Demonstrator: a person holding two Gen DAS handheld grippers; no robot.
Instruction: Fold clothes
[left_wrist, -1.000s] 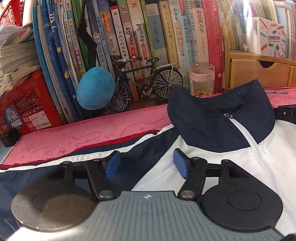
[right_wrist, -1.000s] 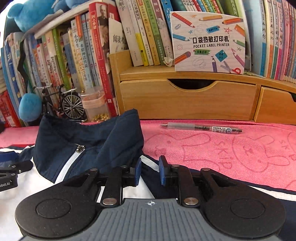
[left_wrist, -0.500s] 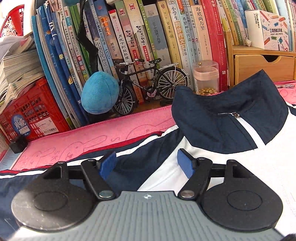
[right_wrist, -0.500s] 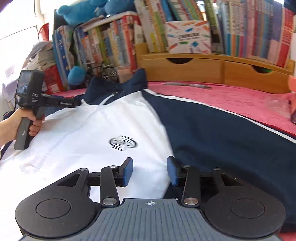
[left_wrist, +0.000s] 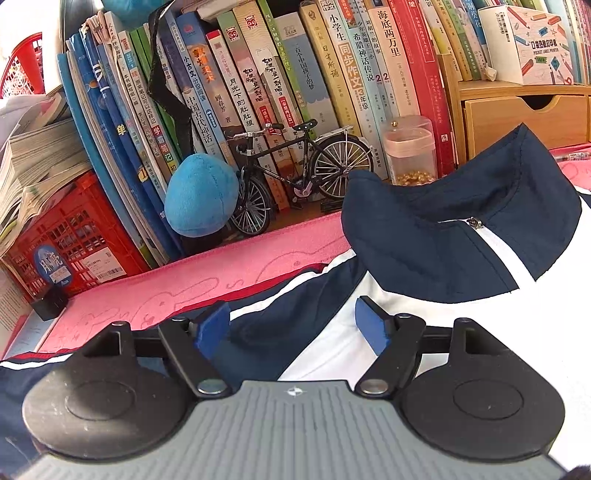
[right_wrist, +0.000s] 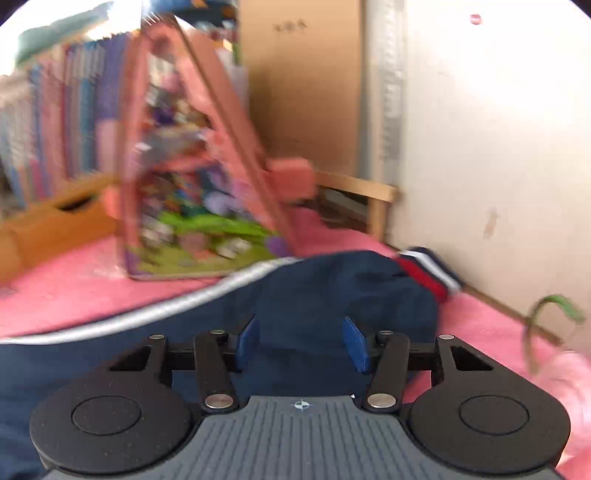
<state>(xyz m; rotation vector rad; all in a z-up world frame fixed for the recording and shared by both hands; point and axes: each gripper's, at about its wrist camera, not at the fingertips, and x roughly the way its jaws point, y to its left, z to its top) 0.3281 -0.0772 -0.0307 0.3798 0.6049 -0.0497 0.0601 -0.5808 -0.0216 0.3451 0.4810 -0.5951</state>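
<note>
Navy sleeve (right_wrist: 332, 295) runs from lower left up to its striped cuff (right_wrist: 428, 273) at right of centre; your right gripper (right_wrist: 301, 341), jaws just widened and empty, sits nearest. Left gripper (left_wrist: 291, 325) gapes near the collar (left_wrist: 461, 221).

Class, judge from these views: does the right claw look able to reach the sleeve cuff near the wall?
Probably yes. The right claw stands open over the navy sleeve, and nothing lies between it and the striped cuff ahead.
</note>
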